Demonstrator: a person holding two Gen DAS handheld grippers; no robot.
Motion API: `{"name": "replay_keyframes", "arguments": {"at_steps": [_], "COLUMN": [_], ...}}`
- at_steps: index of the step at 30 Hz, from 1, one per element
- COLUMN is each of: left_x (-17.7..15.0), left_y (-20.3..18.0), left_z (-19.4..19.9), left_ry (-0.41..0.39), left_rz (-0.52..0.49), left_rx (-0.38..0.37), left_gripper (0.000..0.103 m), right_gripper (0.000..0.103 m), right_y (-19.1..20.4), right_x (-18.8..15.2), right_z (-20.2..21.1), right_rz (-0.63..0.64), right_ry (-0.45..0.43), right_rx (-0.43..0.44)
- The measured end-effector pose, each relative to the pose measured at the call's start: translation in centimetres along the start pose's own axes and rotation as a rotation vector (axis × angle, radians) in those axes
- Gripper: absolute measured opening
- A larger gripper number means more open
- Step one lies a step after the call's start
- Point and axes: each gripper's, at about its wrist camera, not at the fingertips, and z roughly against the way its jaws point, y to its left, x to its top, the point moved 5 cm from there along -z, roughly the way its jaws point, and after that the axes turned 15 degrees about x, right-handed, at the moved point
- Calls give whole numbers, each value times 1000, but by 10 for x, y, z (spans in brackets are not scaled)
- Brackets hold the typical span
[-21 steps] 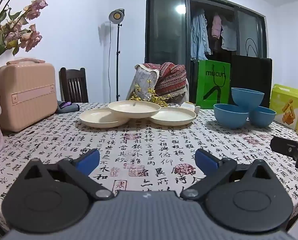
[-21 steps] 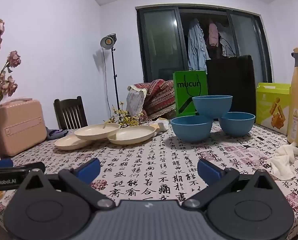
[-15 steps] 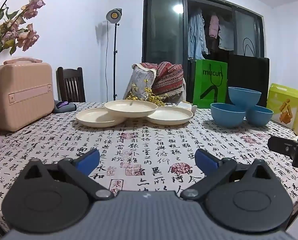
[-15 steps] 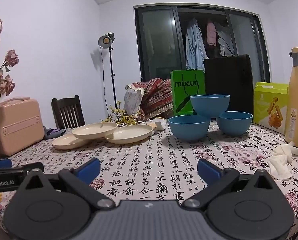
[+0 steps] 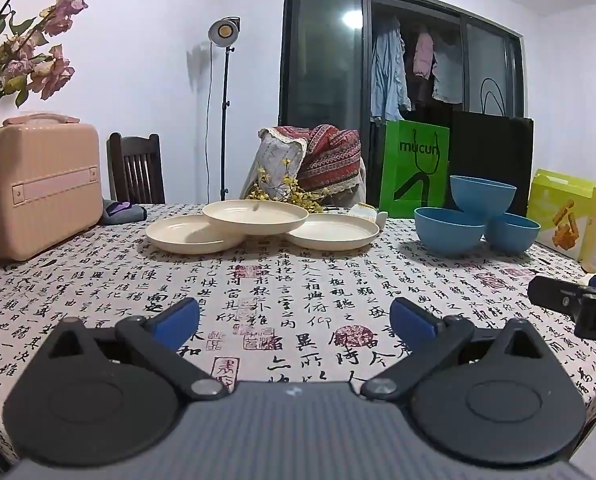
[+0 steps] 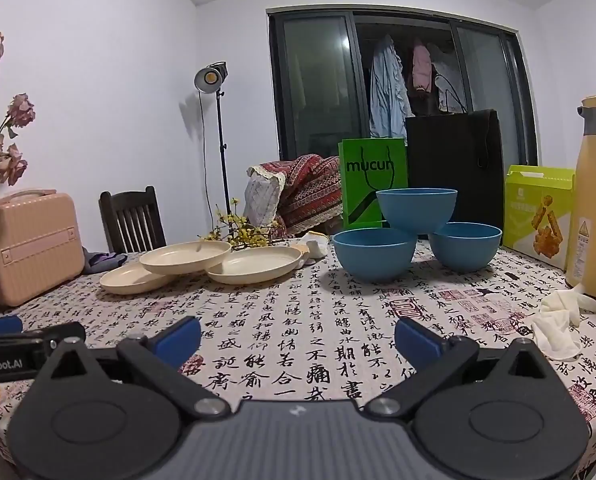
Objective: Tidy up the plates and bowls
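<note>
Both grippers hover low over the near edge of the worktop (image 5: 298,280), tipped slightly downward so each camera looks along its fingers at the crockery ahead. The left gripper (image 5: 294,316) has its fingers spread fully apart with nothing between them; the right gripper (image 6: 297,334) is the same, wide and empty. That spread seems to be readiness for a broad rim, since no piece has been reached yet.

The three cream plates (image 5: 254,216) lie toward the far left: two flat on the cloth, the third resting across their rims, so it bridges them instead of nesting. The three blue bowls (image 6: 416,208) sit toward the far right in the same way, one perched on the rims of the two below. Each top piece is only propped, so it probably has to come off first before proper stacks can be made. The left gripper faces the plates, the right the bowls, which suggests a split of work.
</note>
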Motion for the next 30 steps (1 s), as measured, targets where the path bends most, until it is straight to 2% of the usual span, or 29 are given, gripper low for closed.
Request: {"name": "replay_keyframes", "arguments": {"at_steps": [30], "left_x": [0], "left_y": [1], "left_z": [0], "left_ry": [-3], "left_rz": [13], "left_rx": [-8], "left_gripper": [103], "right_gripper": [103], "right_y": [4], "right_x": [0], "right_z": [0], "right_rz": [11], "right_ry": [4], "right_rx": [1]}}
